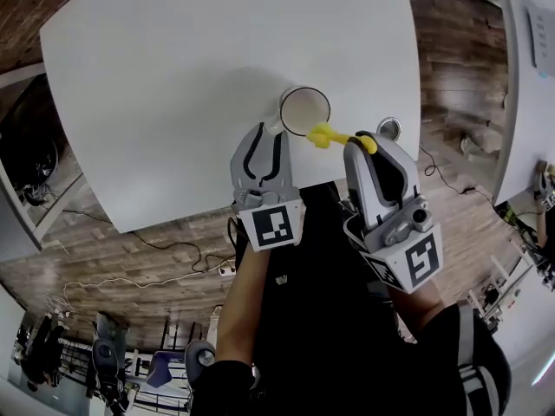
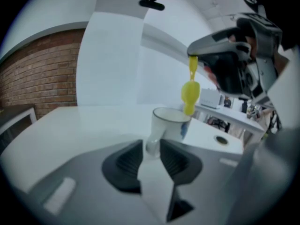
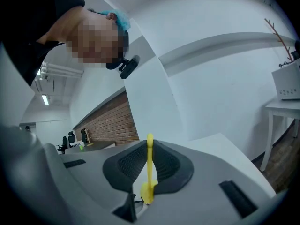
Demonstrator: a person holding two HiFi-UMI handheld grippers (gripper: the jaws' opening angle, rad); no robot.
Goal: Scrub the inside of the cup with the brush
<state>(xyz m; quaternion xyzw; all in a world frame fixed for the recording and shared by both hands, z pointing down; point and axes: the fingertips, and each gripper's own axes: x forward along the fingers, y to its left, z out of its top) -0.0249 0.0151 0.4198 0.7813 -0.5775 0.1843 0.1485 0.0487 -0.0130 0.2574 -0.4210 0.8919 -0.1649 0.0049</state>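
Cup (image 1: 305, 111) upright near the table (image 1: 173, 76) edge, mouth up, handle (image 2: 152, 146) lying between the parted, unpinching jaws of the left gripper (image 1: 264, 133). At the rim's right, yellow brush (image 1: 325, 135), long axis pointing at the cup, stem clamped in the nearly level right gripper (image 1: 366, 141); probably next: dip head inside
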